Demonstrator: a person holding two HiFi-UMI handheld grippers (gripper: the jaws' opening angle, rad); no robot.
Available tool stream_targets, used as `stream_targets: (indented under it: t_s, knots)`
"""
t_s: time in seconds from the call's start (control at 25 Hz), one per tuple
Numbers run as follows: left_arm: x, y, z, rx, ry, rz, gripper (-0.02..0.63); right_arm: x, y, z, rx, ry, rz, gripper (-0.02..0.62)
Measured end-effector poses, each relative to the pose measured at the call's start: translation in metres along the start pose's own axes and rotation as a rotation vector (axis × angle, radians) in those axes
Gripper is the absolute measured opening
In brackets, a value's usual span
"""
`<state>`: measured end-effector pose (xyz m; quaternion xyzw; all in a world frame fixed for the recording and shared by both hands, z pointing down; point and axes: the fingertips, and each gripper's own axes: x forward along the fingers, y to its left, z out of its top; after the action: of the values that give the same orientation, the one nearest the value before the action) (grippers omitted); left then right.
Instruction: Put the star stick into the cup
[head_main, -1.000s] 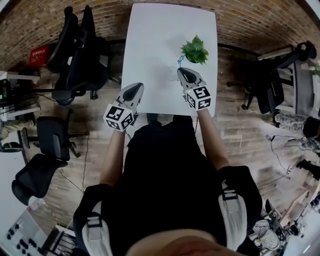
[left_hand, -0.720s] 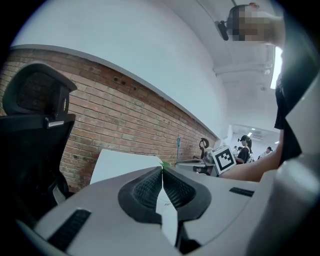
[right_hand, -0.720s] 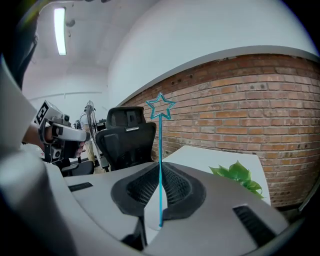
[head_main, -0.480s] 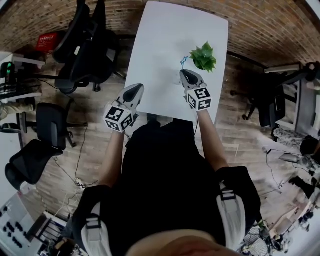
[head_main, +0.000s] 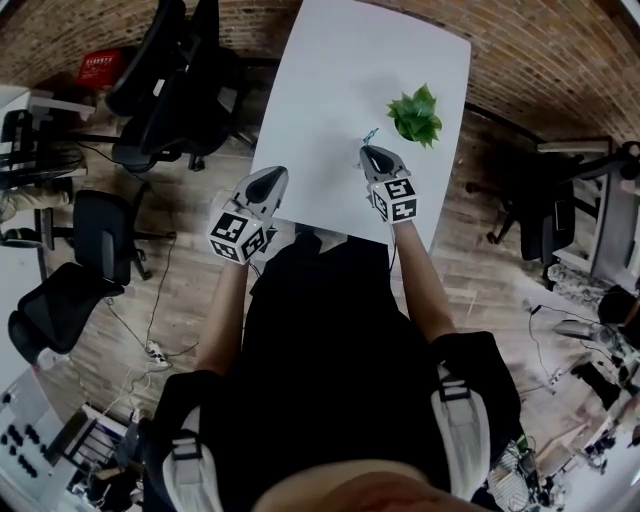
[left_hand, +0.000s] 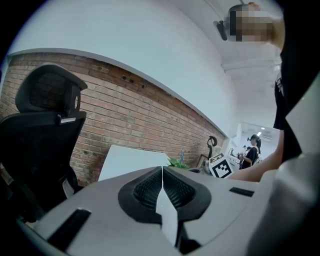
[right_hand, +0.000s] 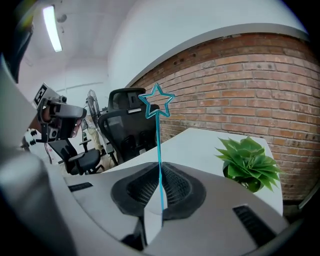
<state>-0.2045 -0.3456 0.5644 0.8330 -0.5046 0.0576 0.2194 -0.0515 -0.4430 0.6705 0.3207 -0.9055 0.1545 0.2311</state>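
Right gripper fingers clamp star stick upright above worktop, near plant. Left gripper fingers closed, empty.

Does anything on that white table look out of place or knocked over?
Nothing stands out. The thin blue star-topped stick stands straight, clamped in the right gripper; the left gripper is shut and empty; the green leafy plant sits upright on the white table. No cup can be made out.
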Motion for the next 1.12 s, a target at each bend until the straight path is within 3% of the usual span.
stream_targets:
  t_s: [0.36,1.12]
  knots:
    - [0.002,0.002,-0.006,-0.006,0.030,0.017,0.025,0.012,0.000,-0.016,-0.041,0.050,0.005,0.014]
    - [0.012,-0.002,-0.020,-0.023,0.067,-0.005,0.025,0.052,-0.004,-0.007,-0.117,0.132,-0.002,0.020]
